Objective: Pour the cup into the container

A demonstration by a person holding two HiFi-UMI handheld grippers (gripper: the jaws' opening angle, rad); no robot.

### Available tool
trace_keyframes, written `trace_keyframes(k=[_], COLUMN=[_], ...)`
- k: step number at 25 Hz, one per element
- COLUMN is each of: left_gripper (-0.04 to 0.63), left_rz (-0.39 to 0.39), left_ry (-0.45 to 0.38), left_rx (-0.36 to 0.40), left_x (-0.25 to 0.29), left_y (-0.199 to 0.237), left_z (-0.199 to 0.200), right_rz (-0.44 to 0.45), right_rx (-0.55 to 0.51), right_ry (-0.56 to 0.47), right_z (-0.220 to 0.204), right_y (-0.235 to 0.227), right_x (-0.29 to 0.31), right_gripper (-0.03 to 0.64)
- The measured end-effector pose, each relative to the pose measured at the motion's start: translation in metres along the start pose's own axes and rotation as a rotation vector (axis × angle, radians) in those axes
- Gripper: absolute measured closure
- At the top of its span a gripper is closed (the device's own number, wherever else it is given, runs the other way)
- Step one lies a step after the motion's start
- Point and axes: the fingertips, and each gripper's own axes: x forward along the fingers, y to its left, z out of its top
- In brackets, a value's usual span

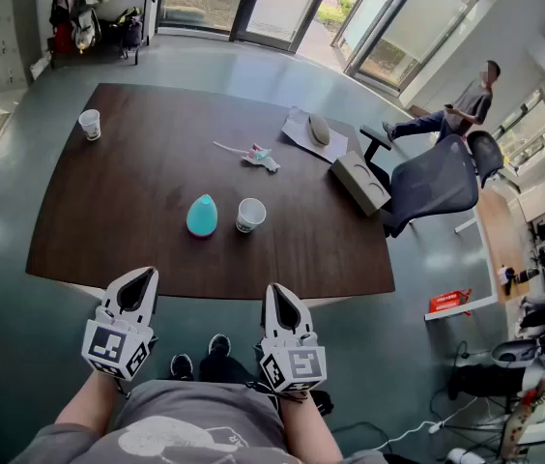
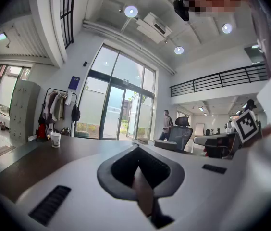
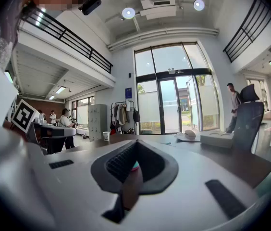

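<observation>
while left tool (image 1: 145,276) and right tool (image 1: 277,298) are closed, a paper cup (image 1: 250,215) sits by an egg-shaped container (image 1: 202,216).

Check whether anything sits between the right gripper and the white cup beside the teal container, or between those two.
Nothing visible does. Only bare table lies between the right gripper and the white cup. The teal container stands just left of the cup, apart from it, with an open gap between them.
</observation>
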Motion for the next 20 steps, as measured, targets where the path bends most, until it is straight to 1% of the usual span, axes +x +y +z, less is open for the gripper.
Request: trace_keyframes(k=[7,17,20], left_gripper=[0.592,0.592,0.592], left_rz=[0.020,0.076,0.095], left_ry=[-0.003,-0.011,-0.038], left_rx=[0.010,0.038,0.040], left_x=[0.033,0.089,0.108], left_y=[0.006,0.018,0.019], left_z=[-0.007,0.004,0.012], right_rz=[0.013,0.075,0.095], right_rx=[0.014,0.044,0.042], right_ry=[0.000,0.001,0.002], right_z=[-0.012,-0.004,0.001], right_y=[-0.021,-0.055,-0.067], right_x=[0.029,0.096,0.117], right_gripper=[0.629,0.629,0.630])
